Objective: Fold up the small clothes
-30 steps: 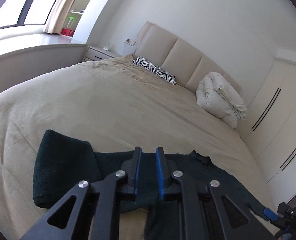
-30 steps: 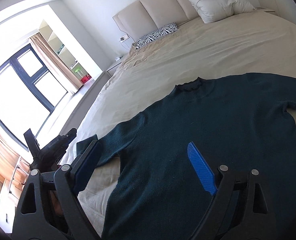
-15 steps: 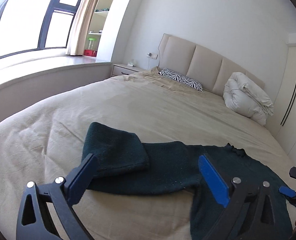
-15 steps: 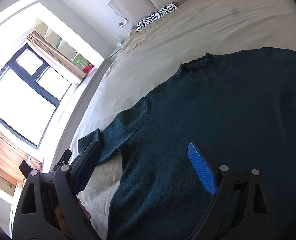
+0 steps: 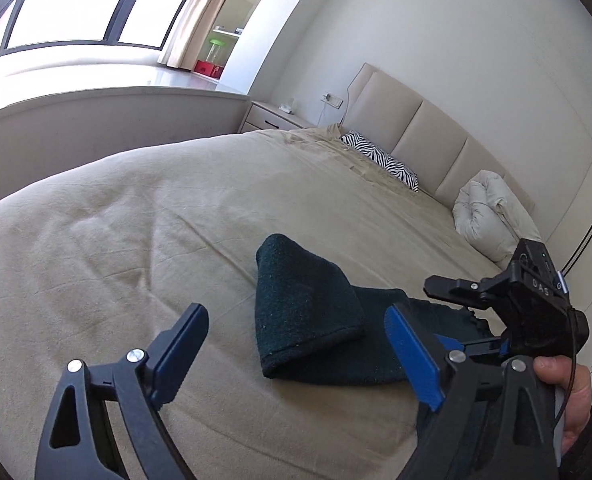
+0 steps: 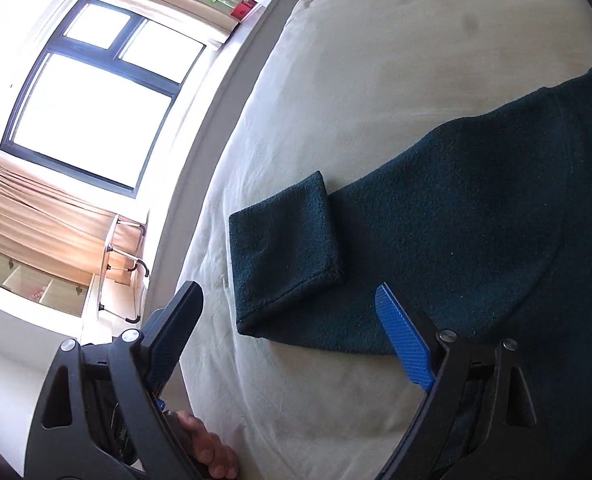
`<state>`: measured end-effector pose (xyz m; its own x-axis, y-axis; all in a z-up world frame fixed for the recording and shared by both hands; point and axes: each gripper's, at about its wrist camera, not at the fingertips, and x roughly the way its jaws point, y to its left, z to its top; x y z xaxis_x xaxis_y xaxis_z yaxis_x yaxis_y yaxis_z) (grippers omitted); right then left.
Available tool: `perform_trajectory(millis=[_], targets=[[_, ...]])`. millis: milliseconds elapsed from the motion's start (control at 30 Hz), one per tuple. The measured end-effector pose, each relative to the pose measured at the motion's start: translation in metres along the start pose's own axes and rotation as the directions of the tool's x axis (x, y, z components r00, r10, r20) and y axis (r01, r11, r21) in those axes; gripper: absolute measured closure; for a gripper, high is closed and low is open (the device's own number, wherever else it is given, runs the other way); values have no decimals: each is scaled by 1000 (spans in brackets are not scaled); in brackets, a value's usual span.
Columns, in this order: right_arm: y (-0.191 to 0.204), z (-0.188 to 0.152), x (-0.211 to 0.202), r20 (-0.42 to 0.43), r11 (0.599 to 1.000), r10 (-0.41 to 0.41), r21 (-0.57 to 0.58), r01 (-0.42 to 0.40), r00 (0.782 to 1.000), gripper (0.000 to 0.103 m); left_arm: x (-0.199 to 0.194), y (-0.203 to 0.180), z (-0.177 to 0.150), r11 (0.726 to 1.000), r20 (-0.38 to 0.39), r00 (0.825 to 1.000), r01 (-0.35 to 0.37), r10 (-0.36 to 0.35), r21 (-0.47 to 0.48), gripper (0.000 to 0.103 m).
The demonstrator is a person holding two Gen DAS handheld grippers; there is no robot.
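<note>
A dark green knitted sweater [image 6: 476, 216] lies flat on the beige bed [image 5: 175, 220]. Its left sleeve end [image 5: 300, 300] is folded back over the sleeve; the fold also shows in the right wrist view [image 6: 283, 236]. My left gripper [image 5: 296, 344] is open and empty, held just short of the folded cuff. My right gripper [image 6: 287, 332] is open and empty, hovering over the sleeve near the cuff. The right gripper's body [image 5: 536, 300] shows at the right of the left wrist view, held by a hand.
A zebra pillow [image 5: 380, 160] and a rolled white duvet [image 5: 492, 216] lie by the padded headboard [image 5: 424, 136]. A window ledge [image 5: 95, 100] and nightstand [image 5: 271, 118] flank the bed's left side. Wardrobe doors stand at the right.
My left gripper opened, let go of the sleeve and drew back, leaving the cuff folded over. My right gripper swung left from the sweater's body toward the folded cuff.
</note>
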<state>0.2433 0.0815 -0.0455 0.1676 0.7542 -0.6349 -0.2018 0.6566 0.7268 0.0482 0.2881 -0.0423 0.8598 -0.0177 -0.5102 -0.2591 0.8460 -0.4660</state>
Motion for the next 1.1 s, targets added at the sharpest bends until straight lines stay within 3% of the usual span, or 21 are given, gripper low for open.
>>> perform_trajectory(millis=[67,233,333,400,533,700,800,900,967,1100], targets=[[-1,10,26,-20,999,-48,-4,48,999,17,-5,9,1,999,5,1000,15,-15,-35,12],[6,24,63,-31,992,-119,-33,118,992,35,-6,24,0,996,-10,999,31,-32,-86,12],[26,27,80,-56,982,-147,-126,139,988,59,-2,29,-3,994,-25,999,34,-37,-101,12],[37,23,95,-60,955,-216,-219,199,974,86,0,30,-4,994,-30,999,35,-38,-103,12],[50,25,97,-12,922,-272,-288,257,962,96,-3,27,-4,995,-23,999,39,-41,-96,12],[50,30,36,118,911,-291,-270,312,950,97,-7,18,-5,995,-32,998,49,-52,-89,12],[35,32,-29,220,908,-299,-234,348,928,97,-10,4,-5,997,-31,997,64,-66,-49,12],[13,31,-98,313,903,-331,-170,395,890,97,-9,-14,-5,996,-44,995,90,-91,-21,12],[-10,19,-148,366,887,-375,-125,445,852,97,-6,-27,-6,994,-56,992,112,-112,-7,12],[-75,13,-242,410,864,-462,7,504,786,97,-2,-59,-8,988,-67,987,148,-145,47,12]])
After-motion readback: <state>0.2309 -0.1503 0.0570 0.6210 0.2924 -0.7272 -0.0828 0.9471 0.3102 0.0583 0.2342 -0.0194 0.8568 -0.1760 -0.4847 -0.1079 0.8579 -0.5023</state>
